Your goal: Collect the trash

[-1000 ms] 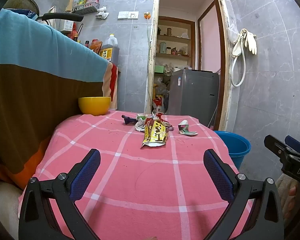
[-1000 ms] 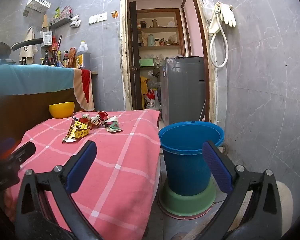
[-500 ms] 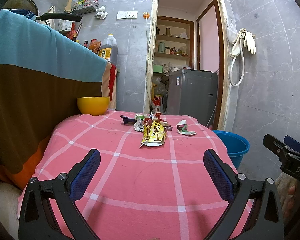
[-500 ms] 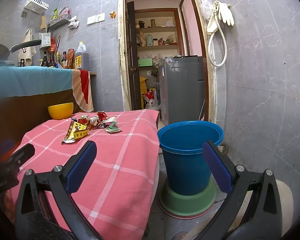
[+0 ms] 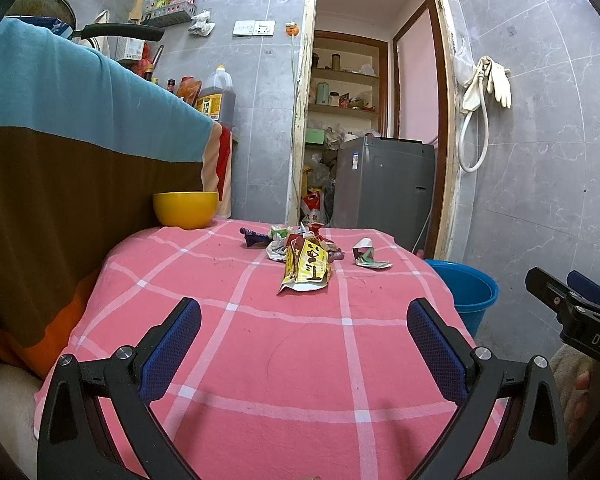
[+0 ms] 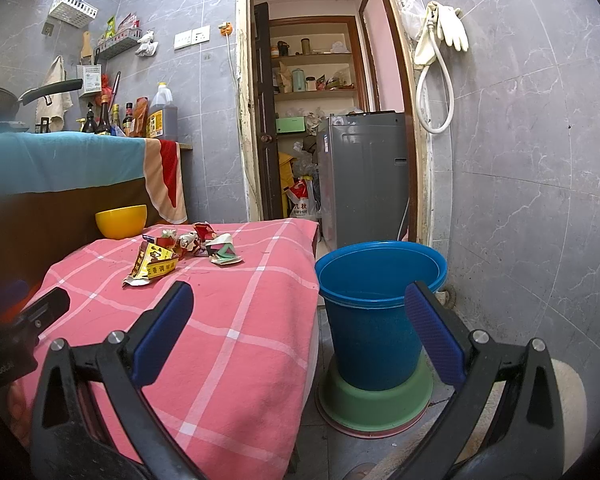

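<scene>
A pile of crumpled wrappers lies at the far middle of the pink checked tablecloth [image 5: 260,360]. A yellow snack packet [image 5: 307,266] is nearest; it also shows in the right wrist view [image 6: 153,265]. A white-green crumpled wrapper [image 5: 367,257] lies apart to the right, and shows in the right wrist view [image 6: 223,254]. A purple wrapper [image 5: 254,237] lies at the left. The blue bucket [image 6: 380,304] stands on the floor right of the table. My left gripper [image 5: 303,344] is open and empty over the near table. My right gripper [image 6: 300,320] is open and empty, over the table's right edge and the bucket.
A yellow bowl [image 5: 185,209] sits at the table's far left corner. A cloth-covered counter [image 5: 60,152] rises along the left. The bucket stands in a green basin [image 6: 374,404]. A grey washing machine [image 6: 362,184] stands in the doorway behind. Tiled wall on the right.
Both views have shifted very slightly; the wrappers sit a touch higher in the left view. Both grippers stay open and nothing on the table has moved.
</scene>
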{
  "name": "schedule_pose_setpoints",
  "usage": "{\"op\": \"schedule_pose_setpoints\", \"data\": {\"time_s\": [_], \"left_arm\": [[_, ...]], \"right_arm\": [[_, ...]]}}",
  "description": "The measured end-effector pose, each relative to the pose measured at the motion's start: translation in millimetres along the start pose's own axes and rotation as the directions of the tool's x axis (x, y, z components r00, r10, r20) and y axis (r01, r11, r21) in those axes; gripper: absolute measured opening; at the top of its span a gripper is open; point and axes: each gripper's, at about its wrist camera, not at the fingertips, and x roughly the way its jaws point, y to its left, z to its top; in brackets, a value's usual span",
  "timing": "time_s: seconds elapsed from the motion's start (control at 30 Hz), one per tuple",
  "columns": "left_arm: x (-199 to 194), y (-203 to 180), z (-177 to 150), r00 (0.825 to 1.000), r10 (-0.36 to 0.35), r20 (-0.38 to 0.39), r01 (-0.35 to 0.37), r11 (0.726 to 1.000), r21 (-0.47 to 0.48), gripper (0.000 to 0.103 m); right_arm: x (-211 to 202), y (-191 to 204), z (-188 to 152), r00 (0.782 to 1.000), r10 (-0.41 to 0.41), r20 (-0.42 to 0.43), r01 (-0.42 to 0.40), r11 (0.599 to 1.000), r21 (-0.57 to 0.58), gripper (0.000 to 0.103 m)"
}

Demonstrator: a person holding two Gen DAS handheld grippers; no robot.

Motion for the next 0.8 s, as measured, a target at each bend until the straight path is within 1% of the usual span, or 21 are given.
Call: {"op": "schedule_pose_setpoints", "data": {"time_s": [0.8], "left_arm": [[0.3,0.4,0.6,1.0,-0.001,-0.002,0.001,1.0,-0.001,0.101]], "right_arm": [[-0.9,0.4,0.5,1.0,0.0,-0.001,0.0,1.0,0.002,0.103]]}}
